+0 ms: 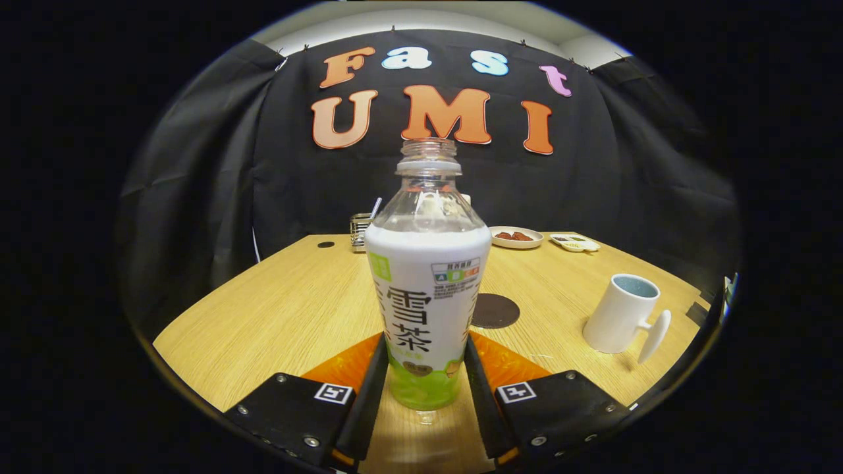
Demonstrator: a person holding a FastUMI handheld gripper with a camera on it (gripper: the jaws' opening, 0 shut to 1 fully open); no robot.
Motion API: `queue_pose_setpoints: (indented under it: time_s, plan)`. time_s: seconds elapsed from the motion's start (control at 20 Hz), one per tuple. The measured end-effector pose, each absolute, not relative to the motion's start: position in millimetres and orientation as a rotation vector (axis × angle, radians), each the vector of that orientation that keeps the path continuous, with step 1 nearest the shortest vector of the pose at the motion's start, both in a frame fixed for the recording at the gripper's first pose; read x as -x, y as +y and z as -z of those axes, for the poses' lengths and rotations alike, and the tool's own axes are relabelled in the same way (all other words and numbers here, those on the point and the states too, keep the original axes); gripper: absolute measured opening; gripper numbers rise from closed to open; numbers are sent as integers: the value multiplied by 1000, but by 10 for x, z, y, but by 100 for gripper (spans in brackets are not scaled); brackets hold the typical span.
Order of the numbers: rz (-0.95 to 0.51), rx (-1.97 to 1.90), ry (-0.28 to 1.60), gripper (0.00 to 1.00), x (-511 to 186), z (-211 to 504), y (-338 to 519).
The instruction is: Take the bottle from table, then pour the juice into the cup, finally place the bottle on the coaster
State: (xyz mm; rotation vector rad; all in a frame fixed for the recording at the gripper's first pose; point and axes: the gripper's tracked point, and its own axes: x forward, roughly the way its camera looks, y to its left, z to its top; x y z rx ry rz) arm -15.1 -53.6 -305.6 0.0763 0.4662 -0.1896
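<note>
A clear, uncapped bottle (427, 289) with a white and green label stands upright between my two fingers. Both black pads (374, 378) press on its lower sides, so my gripper (425, 352) is shut on it. Whether its base rests on the wooden table (276, 316) or hangs just above it, I cannot tell. A dark round coaster (495, 311) lies on the table just beyond the bottle, slightly to the right. Farther right stands a white cup (619, 316), open side up, with its handle pointing right and toward me.
At the table's far side sit a small plate with brown food (517, 237), a little white tray (575, 243) and a metal holder (360, 230). A dark round hole (325, 244) marks the far left of the tabletop. Black cloth walls close the booth behind.
</note>
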Motion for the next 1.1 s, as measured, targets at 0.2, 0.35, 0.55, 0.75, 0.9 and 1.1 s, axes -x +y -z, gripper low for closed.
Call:
queue_pose_setpoints:
  time_s: [0.2,0.35,0.55,0.75,0.9,1.1]
  plan:
    - [138,-212,427,62,67,2914,-415]
    - [111,-363,391,61,-48,2787,-347]
    - [102,-525,363,61,-186,2664,-371]
    - [97,-680,340,61,-265,2594,-470]
    - [100,-798,307,61,-300,2513,-571]
    - [116,-979,250,60,-396,2425,-732]
